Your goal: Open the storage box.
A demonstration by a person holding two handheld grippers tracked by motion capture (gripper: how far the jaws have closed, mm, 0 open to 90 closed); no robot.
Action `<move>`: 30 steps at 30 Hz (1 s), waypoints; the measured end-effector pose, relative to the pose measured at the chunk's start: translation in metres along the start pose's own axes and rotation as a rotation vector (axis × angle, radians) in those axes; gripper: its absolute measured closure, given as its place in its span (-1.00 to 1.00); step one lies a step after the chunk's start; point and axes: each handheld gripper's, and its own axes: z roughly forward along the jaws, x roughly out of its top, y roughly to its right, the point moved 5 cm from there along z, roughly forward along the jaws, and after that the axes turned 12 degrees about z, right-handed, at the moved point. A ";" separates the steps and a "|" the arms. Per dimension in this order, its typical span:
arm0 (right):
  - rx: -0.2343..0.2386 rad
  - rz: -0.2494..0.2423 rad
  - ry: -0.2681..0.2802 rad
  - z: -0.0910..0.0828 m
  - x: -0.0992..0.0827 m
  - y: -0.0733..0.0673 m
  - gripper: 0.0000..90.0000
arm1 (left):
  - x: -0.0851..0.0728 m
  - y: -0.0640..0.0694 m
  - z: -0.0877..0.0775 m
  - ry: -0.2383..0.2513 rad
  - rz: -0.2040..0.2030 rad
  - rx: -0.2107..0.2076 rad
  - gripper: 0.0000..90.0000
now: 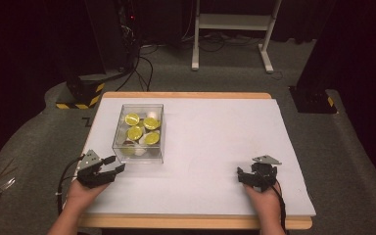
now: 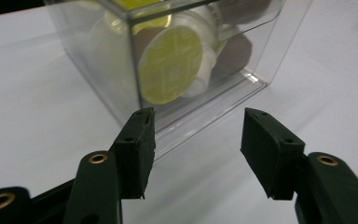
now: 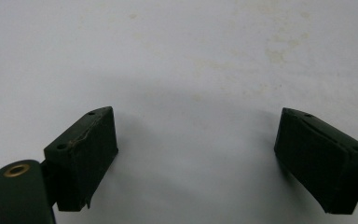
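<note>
A clear plastic box stands on the white table, left of the middle. Inside it lie several round pots with yellow-green lids. My left gripper hovers just in front of the box's near left corner, jaws apart, with nothing between them. In the left gripper view the box rises close ahead, a yellow lid showing through its wall, and the left gripper is open. My right gripper rests at the table's near right. In the right gripper view the right gripper is wide open over bare table.
Beyond the table's far edge stand a white metal frame and a dark stand with a yellow-and-black striped base. Cables run over the grey floor. The wooden table edge lies close to both hands.
</note>
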 end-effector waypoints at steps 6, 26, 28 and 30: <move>-0.001 0.000 0.000 0.000 0.000 0.000 -0.72 | 0.013 0.005 0.005 0.053 0.001 -0.027 0.05; -0.003 -0.001 0.002 0.000 0.000 0.000 -0.71 | 0.031 0.010 0.023 0.115 -0.036 0.000 0.16; -0.003 -0.001 0.002 0.000 0.000 0.000 -0.71 | 0.031 0.009 0.025 0.119 -0.047 -0.004 0.19; -0.003 -0.003 0.003 0.000 0.000 0.000 -0.71 | 0.032 0.006 0.026 0.134 -0.056 0.000 0.24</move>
